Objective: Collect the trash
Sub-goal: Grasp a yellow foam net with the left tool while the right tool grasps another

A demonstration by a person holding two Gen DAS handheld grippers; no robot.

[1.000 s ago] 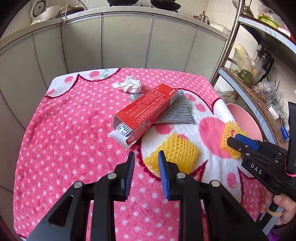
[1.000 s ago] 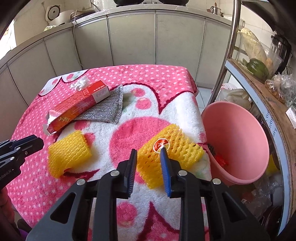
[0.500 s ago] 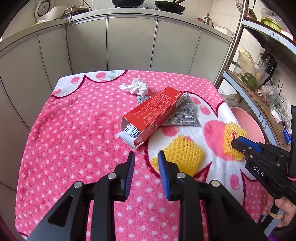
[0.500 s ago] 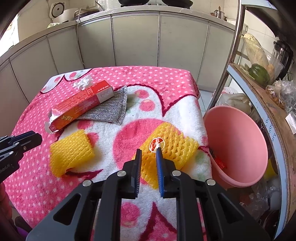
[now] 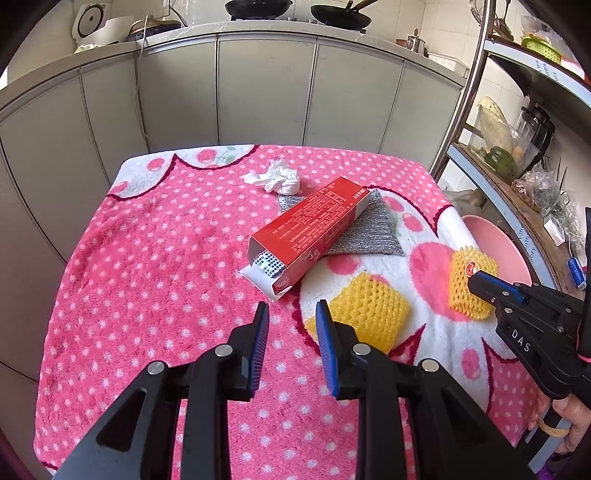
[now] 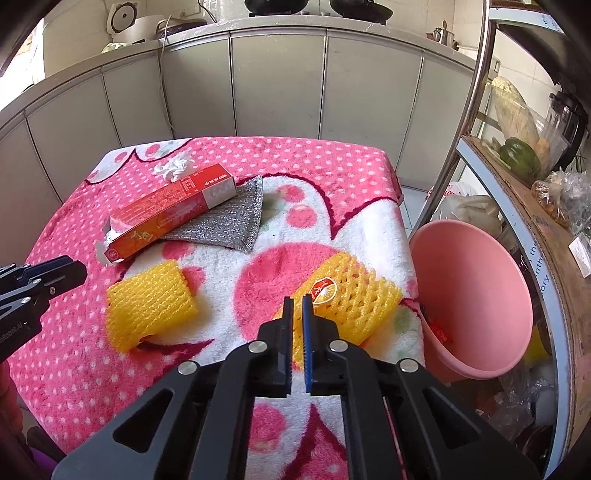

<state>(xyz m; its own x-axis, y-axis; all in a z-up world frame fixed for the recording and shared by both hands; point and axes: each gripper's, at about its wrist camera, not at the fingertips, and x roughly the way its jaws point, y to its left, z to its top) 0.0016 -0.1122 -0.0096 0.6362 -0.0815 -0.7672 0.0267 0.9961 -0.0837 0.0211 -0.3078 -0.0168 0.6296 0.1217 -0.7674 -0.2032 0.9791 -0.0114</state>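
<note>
Because only the near edge of the yellow foam fruit net with the red sticker (image 6: pixel 347 299) is pinched by the nearly closed right gripper (image 6: pixel 297 301) at the counter's right edge, it could be dropped short of the pink plastic basin (image 6: pixel 476 295), while the left gripper (image 5: pixel 291 314) is held apart and empty.

The red carton (image 5: pixel 312 230) hides part of the silver scouring cloth (image 5: pixel 369 230); its print is unreadable.

Home kitchen: woks (image 5: pixel 340 16), rice cooker (image 5: pixel 90 24), counter cabinets (image 5: pixel 258 88).
</note>
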